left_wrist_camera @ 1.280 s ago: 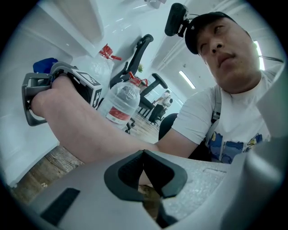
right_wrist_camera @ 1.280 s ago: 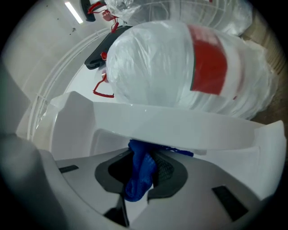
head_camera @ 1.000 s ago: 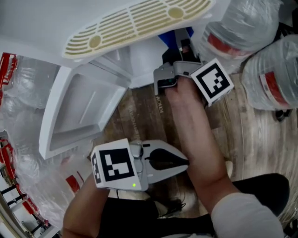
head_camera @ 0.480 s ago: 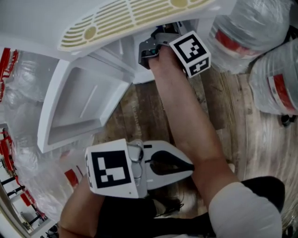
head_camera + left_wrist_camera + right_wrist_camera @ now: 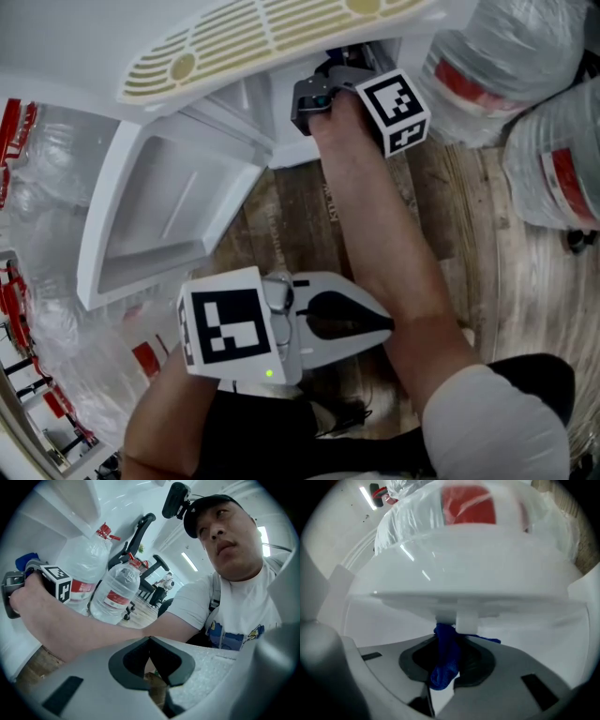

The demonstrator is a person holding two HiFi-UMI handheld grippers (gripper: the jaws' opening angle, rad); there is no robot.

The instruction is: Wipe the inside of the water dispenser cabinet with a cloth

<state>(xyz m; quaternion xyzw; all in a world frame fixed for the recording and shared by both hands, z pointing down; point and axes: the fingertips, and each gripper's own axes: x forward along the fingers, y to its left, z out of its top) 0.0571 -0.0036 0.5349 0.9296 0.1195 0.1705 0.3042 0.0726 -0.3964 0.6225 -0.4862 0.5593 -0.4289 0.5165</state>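
The white water dispenser (image 5: 75, 56) stands at the top of the head view, its cabinet door (image 5: 141, 220) swung open to the left. My right gripper (image 5: 330, 75) reaches into the cabinet opening under the dispenser front, so its tips are hidden there. In the right gripper view the right gripper (image 5: 447, 641) is shut on a blue cloth (image 5: 445, 660), whose bunched top presses against a white ledge (image 5: 464, 595) of the cabinet. My left gripper (image 5: 386, 325) hangs low over the person's lap, shut and holding nothing; the left gripper (image 5: 149, 639) looks back at the person.
Large plastic-wrapped water bottles (image 5: 506, 56) with red labels stand right of the dispenser on the wooden floor (image 5: 281, 216). More wrapped bottles (image 5: 56, 169) lie left of the door. A yellowish drip grille (image 5: 272, 33) juts out above the cabinet opening.
The right gripper has moved up and left with the cloth, from in front of the cabinet into its opening, then shifted slightly right. The left gripper has hardly moved.
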